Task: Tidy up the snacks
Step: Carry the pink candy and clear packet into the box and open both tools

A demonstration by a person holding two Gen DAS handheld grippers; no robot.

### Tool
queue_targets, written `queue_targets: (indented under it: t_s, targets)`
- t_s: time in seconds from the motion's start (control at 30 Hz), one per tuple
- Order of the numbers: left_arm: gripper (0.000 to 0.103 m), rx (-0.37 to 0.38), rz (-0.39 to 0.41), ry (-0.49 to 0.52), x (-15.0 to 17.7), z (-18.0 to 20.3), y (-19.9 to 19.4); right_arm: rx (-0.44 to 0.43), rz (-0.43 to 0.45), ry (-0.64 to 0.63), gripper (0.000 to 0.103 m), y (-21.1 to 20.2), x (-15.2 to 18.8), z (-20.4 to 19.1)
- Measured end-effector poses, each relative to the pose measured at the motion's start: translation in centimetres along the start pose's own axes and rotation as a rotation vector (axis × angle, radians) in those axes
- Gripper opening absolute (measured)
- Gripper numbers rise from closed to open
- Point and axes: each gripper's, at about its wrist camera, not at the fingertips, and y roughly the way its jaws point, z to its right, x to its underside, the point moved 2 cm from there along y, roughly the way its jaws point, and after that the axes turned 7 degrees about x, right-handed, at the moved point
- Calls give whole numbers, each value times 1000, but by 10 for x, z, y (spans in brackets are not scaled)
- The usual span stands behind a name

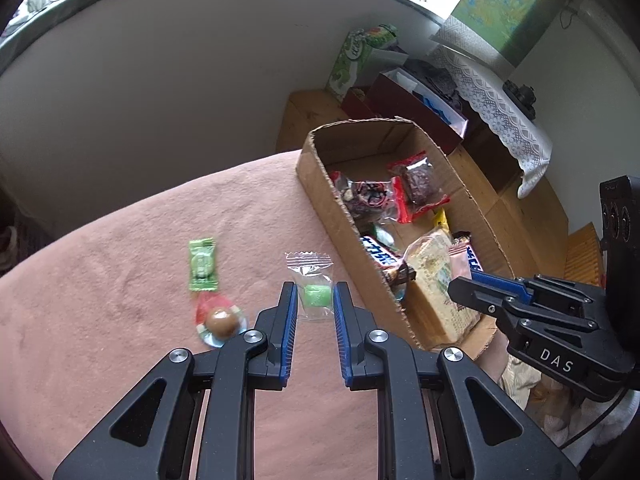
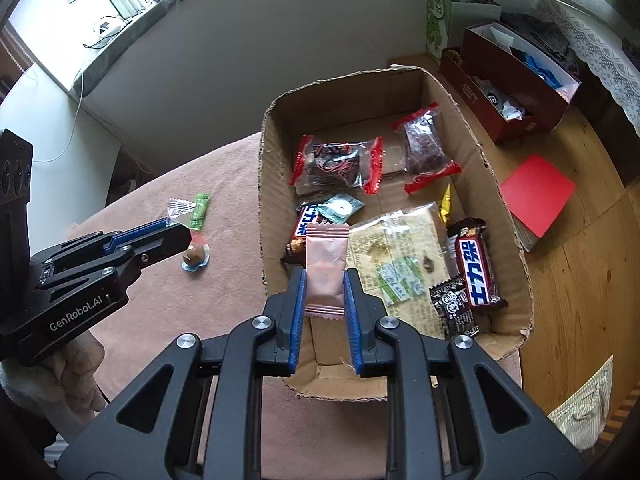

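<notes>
Most snacks are lying in the cardboard box (image 2: pixel 496 200). The right gripper (image 2: pixel 325 292), jaws clamping a pink packet (image 2: pixel 325 264), is hanging over it; the left gripper (image 1: pixel 315 304), jaws pinching a green candy (image 1: pixel 316 295), is at nine o'clock of the box. Two sweets (image 1: pixel 203 264) are waiting on the tabletop (image 1: pixel 100 320).

"DAS" stands on the right gripper (image 1: pixel 464 290); "GenRobot.AI" on the left gripper (image 2: pixel 188 236); "士力架" on a chocolate bar (image 2: pixel 476 270) in the cardboard box (image 2: pixel 504 200).

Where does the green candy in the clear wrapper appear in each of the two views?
Left wrist view: the green candy in the clear wrapper sits low at centre, held between the left gripper's blue pads.
Right wrist view: only the wrapper's top shows at mid-left, above the left gripper's tip.
Shared landmark: the cardboard box of snacks.
</notes>
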Motion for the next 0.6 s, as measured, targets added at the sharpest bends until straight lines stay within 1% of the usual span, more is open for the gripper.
queue_targets:
  t_s: [0.3, 0.6]
  targets:
    - [17, 46, -30, 60, -19, 34, 29, 18, 18, 59, 20, -5, 0, 30]
    - [17, 48, -38, 79, -33, 53, 50, 32, 41, 58, 20, -2, -20, 48]
